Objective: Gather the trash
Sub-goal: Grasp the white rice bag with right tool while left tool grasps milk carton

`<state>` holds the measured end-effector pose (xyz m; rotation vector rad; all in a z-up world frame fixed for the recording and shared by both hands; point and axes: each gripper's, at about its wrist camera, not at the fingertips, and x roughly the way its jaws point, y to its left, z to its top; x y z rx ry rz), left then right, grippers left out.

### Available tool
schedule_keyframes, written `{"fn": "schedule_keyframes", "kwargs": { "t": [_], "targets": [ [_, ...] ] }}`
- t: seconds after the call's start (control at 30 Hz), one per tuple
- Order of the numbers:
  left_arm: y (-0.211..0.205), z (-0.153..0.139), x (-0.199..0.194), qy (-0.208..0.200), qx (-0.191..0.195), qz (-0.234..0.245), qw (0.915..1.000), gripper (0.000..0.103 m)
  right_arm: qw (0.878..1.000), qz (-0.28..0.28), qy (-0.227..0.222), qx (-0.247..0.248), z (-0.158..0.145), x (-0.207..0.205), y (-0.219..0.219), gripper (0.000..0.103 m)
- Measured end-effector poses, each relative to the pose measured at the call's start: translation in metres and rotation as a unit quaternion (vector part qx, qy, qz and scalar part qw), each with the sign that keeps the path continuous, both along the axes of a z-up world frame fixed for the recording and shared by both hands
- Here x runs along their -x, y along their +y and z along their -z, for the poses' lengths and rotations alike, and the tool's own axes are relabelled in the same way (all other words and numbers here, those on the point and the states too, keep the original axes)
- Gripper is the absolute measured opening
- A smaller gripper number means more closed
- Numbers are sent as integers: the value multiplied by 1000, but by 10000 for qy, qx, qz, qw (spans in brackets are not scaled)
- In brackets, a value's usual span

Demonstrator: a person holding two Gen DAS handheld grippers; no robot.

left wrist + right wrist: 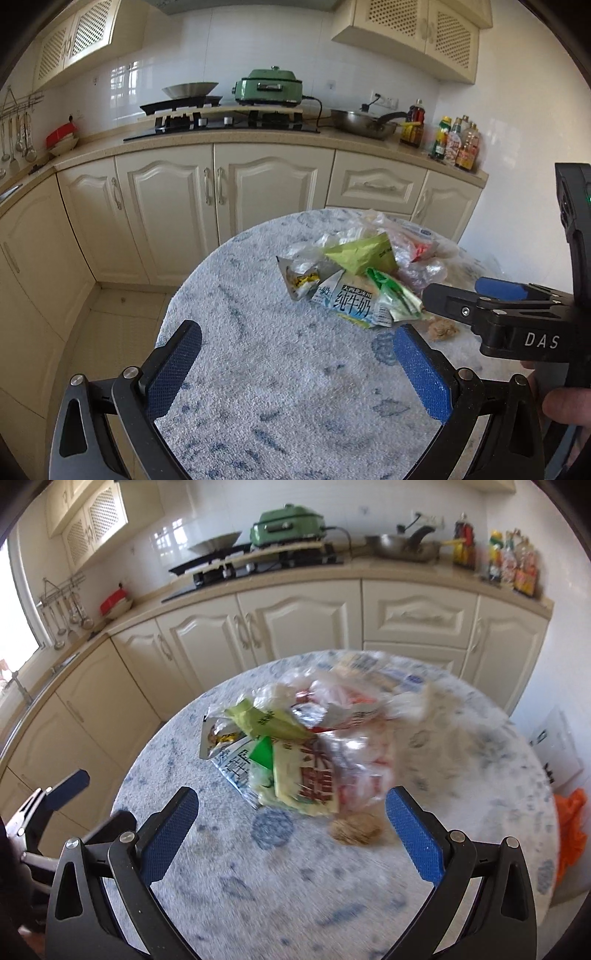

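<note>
Right claw (291, 818) before trash heap (295, 746)

Showing two matching handheld tools, each built of matte black frames with triangular cut-outs near the base. Carrying round silver screws at the pivots of the left claw (297, 349) and the right claw (291, 814). Wearing bright blue textured pads (173, 373) on the inner faces of the curved black fingers, the grid pattern showing clearly. Bearing white letters "DAS" (542, 340) on the black side of the right claw's body, seen from the left wrist camera. Glowing with a small green light (587, 199) on the black housing above. Showing part of a hand (565, 400) at the handle.
</note>
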<state>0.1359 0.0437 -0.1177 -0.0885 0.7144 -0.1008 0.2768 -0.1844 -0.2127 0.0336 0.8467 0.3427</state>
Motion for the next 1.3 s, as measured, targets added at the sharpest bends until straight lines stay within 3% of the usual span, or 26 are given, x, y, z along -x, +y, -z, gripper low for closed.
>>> {"fn": "schedule_keyframes", "kwargs": {
  "t": [0.27, 0.47, 0.67, 0.97, 1.17, 1.27, 1.3],
  "targets": [
    [-2, 14, -58, 419, 32, 126, 9990, 102, 9952, 195, 866, -408, 47, -56, 9, 91],
    [-11, 22, -100, 564, 8, 200, 9982, 102, 9950, 124, 927, -357, 56, -69, 3, 72],
    [-28, 34, -126, 632, -19, 307, 9975, 102, 9959, -166, 822, -337, 48, -51, -11, 71],
    [-55, 48, -147, 711, 40, 621, 9955, 102, 9957, 76, 710, -596, 25, -8, -67, 71],
    [-85, 75, -184, 975, -314, 512, 9934, 102, 9947, 243, 746, -668, 24, 6, -96, 71],
    [-92, 85, -203, 1074, -396, 413, 9926, 98, 9945, 224, 736, -712, 22, 8, -100, 71],
    [-95, 85, -208, 1071, -366, 453, 9925, 91, 9945, 212, 725, -729, 21, 9, -100, 71]
  ]
}}
